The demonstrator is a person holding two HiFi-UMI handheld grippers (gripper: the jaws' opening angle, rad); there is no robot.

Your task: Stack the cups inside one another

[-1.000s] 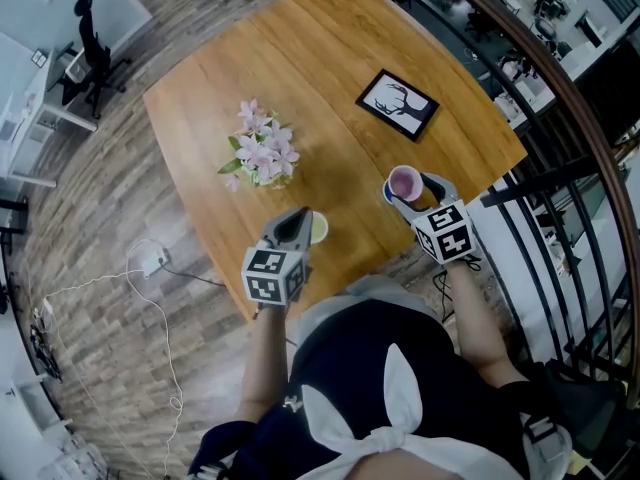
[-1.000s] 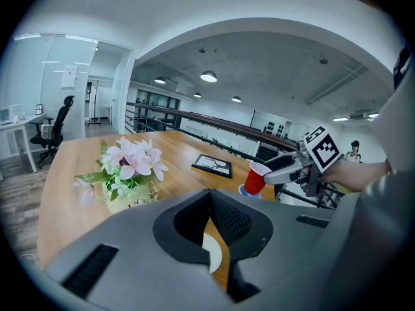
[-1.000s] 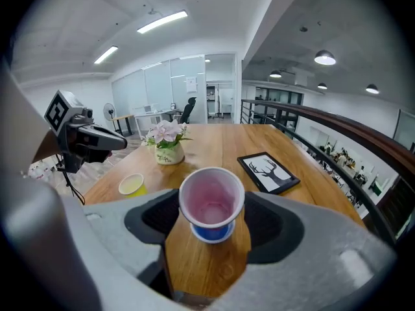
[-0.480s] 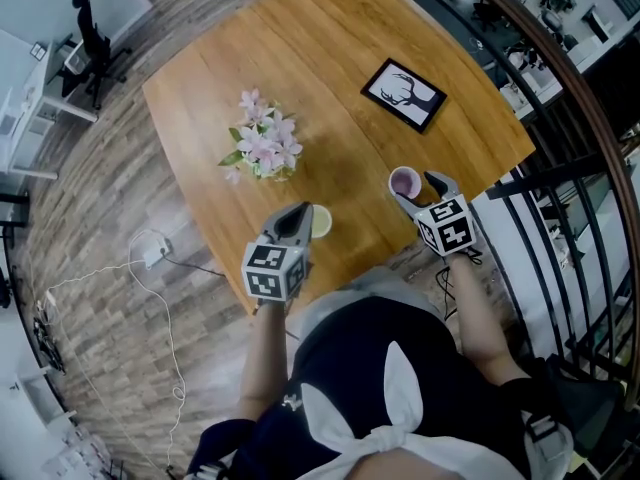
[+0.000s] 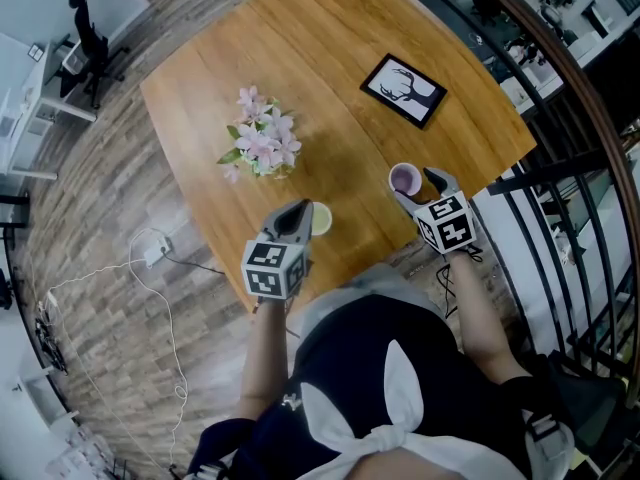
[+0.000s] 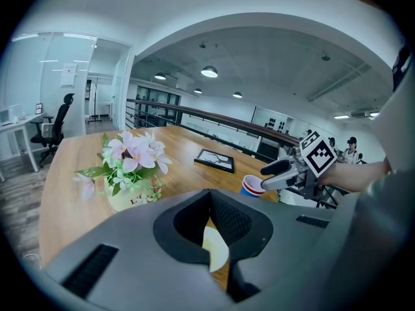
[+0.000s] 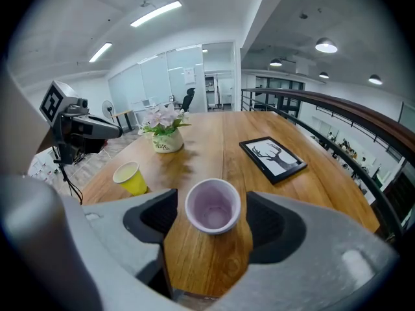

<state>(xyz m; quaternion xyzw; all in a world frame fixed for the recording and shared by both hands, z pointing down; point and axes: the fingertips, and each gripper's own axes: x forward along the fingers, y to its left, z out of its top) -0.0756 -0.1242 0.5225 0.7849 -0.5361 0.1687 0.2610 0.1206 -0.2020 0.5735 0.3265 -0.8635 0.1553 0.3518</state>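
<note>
A cup (image 7: 213, 205) with a pale pink inside stands on the wooden table (image 5: 330, 38) near its front right edge. In the left gripper view this cup (image 6: 251, 185) looks blue with a red band under the rim. My right gripper (image 7: 211, 207) is open with a jaw on each side of the cup and a gap on both sides; in the head view the right gripper (image 5: 418, 190) is seen just behind the cup (image 5: 404, 179). A yellow cup (image 5: 319, 223) stands upright near the front edge. My left gripper (image 5: 297, 214) hovers by it, shut and empty; the yellow cup (image 6: 214, 248) shows below its jaws.
A pot of pink flowers (image 5: 260, 151) stands mid-table and a framed deer picture (image 5: 404, 90) lies at the back right. A dark railing (image 5: 560, 158) runs close along the table's right side. A white cable and plug (image 5: 150, 258) lie on the floor at left.
Both grippers and both cups keep their places; only the head view has shifted a little.
</note>
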